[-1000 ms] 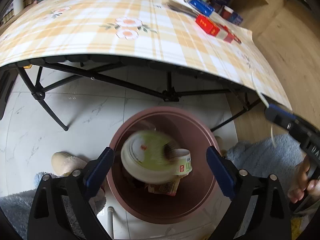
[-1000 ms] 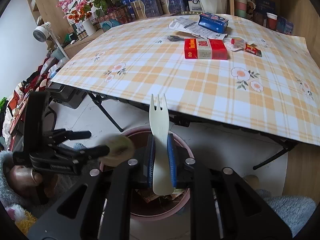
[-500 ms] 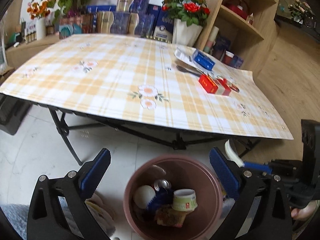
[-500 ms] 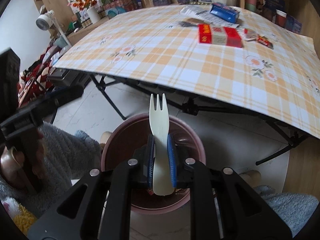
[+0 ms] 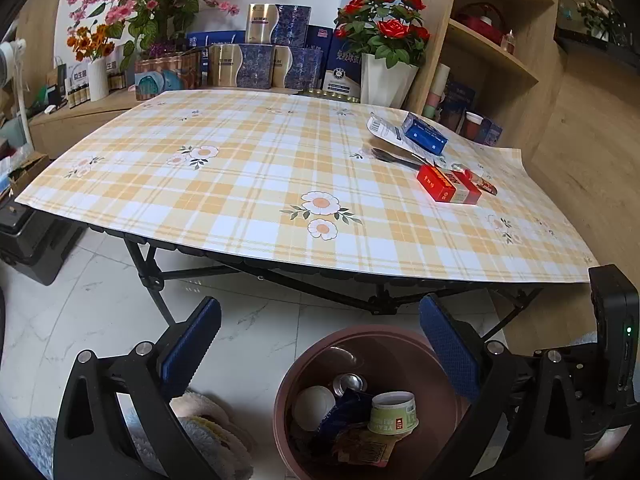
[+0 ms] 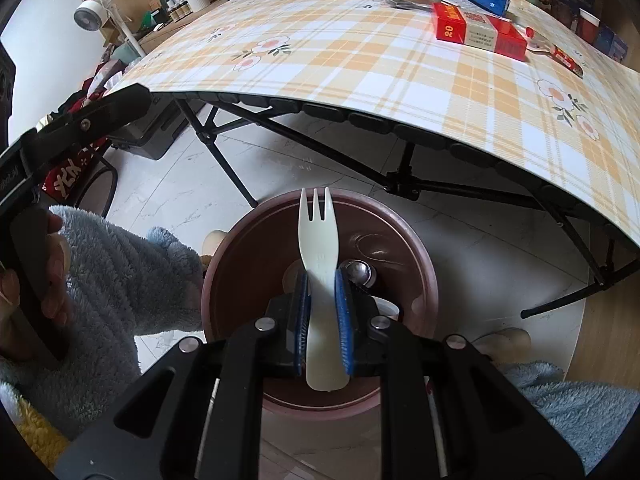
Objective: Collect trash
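Observation:
A brown round bin (image 5: 320, 364) stands on the floor in front of the table and holds a green-labelled paper cup (image 5: 394, 412), a can (image 5: 347, 384), a white bowl and wrappers. My left gripper (image 5: 320, 344) is open and empty, raised to the left of the bin. My right gripper (image 6: 322, 280) is shut on a white plastic fork (image 6: 318, 248) and holds it directly over the bin (image 6: 416, 256), tines pointing away. On the checked tablecloth lie a red box (image 5: 446, 186), a blue box (image 5: 424, 138), a dark spoon (image 5: 394, 158) and papers.
The folding table (image 5: 240, 184) has black legs behind the bin. Flower vases and boxes line the back, and a wooden shelf (image 5: 492, 60) stands at the right. Fluffy slippers (image 5: 208, 432) lie left of the bin. A fan (image 6: 94, 10) stands at the left.
The bowl has dropped from my open left gripper into the bin, and that gripper has risen and pulled back to the left. My right gripper has carried the fork forward and down over the bin.

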The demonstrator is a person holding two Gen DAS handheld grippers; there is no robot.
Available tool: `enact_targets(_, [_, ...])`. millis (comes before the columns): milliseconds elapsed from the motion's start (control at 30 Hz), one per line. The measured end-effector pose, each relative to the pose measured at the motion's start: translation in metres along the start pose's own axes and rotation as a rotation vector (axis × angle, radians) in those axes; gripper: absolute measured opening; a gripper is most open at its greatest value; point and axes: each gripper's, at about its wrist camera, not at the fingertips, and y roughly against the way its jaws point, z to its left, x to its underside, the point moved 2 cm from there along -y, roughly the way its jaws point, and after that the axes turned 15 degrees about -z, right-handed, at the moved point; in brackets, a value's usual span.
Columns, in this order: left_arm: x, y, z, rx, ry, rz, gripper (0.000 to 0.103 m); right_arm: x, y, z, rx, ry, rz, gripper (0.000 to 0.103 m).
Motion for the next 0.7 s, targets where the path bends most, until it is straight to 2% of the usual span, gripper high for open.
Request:
enact_targets(100, [0.000, 0.000, -0.002, -0.003, -0.012, -0.008, 0.097, 0.001, -0.001, 0.000, -0.003, 0.001, 0.008, 0.018])
enact_targets(167, [0.000, 0.000, -0.003, -0.006, -0.019, -0.009, 0.097, 0.002, -0.003, 0.000, 0.002, -0.003, 0.011, 0.025])
enact_targets(233, [0.000, 0.000, -0.004, -0.008, -0.021, -0.008, 0.097, 0.001, -0.002, -0.002, 0.008, -0.007, 0.005, 0.047])
enact_targets(267, [0.000, 0.000, -0.003, -0.009, -0.021, -0.007, 0.097, 0.000, -0.001, -0.002, 0.013, -0.007, -0.002, 0.054])
enact_targets(333, [0.000, 0.000, -0.003, -0.011, -0.021, -0.010, 0.097, -0.002, 0.003, -0.003, 0.035, 0.000, -0.021, 0.074])
enact_targets(433, [0.000, 0.001, -0.003, -0.015, -0.021, -0.013, 0.097, -0.005, 0.007, -0.006, 0.083, 0.009, -0.046, 0.094])
enact_targets(700, [0.001, 0.000, -0.003, -0.021, -0.022, -0.010, 0.097, -0.006, 0.006, -0.025, 0.173, -0.030, -0.047, 0.097])
